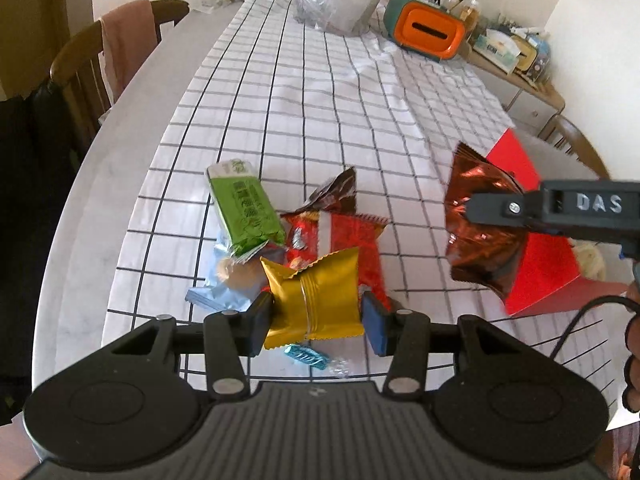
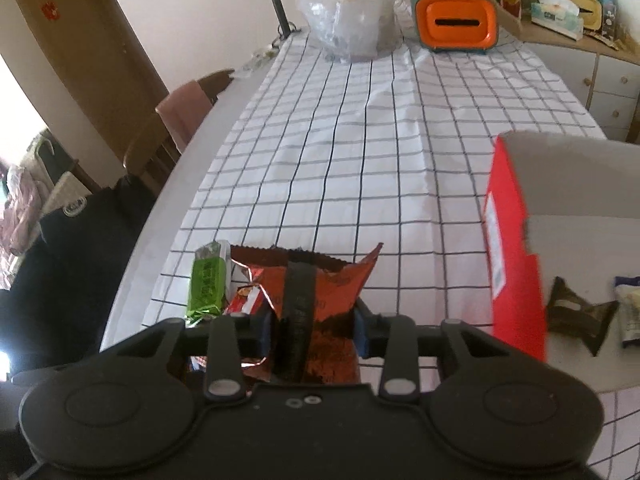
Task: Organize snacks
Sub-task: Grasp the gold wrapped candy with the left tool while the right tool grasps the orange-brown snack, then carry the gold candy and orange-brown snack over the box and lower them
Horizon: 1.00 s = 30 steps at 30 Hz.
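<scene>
From the left wrist, the left gripper [image 1: 316,316] pinches a gold packet [image 1: 316,300] above the near snack pile [image 1: 288,240]. From the right wrist, the right gripper [image 2: 312,328] clamps a copper-brown packet [image 2: 320,280] beside the red box [image 2: 516,248] at right; next, probably, carry it over the opening and let go.

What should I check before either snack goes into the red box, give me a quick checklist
1. Left gripper grip on the gold packet: ok, jaws pinch it from both sides.
2. Right gripper grip on the copper-brown packet: ok, held between the jaws, lifted off the cloth.
3. Red box open: ok, its top is open, and two packets already lie inside.
4. Path from right gripper to box: ok, the box stands just to its right.
5. Room inside for both snacks: cannot tell, only part of the interior shows.
6. Pile left to sort: not ok, green packet and red packet remain on the cloth.
</scene>
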Each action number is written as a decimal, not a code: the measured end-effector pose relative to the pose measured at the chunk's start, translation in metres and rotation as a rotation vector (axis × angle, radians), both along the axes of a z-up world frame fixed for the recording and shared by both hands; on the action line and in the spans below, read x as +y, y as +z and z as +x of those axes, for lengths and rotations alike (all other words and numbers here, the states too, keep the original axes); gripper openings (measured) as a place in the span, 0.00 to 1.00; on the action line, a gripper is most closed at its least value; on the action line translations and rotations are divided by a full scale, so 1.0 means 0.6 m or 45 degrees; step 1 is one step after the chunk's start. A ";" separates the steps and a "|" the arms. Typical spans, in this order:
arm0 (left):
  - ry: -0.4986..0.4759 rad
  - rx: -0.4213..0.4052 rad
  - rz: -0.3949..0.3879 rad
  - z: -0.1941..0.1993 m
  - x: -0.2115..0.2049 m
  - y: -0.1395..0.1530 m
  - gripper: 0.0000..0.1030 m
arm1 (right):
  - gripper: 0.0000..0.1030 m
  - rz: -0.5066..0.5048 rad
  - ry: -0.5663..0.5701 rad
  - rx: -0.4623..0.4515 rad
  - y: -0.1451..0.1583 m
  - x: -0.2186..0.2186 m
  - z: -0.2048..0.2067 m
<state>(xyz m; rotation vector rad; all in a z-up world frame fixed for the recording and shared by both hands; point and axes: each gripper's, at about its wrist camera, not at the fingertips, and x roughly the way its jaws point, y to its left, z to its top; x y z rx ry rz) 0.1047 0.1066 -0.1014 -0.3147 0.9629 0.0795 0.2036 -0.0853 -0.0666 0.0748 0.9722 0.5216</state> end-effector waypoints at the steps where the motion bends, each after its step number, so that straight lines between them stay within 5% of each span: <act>1: -0.001 -0.003 -0.005 0.000 -0.002 0.007 0.46 | 0.35 0.011 -0.004 -0.006 0.008 -0.008 -0.003; 18: -0.155 -0.141 0.030 0.060 -0.129 0.141 0.46 | 0.35 0.060 -0.127 -0.155 0.087 -0.196 -0.002; 30: -0.319 -0.145 0.042 0.135 -0.302 0.156 0.46 | 0.35 0.028 -0.236 -0.186 0.087 -0.366 0.035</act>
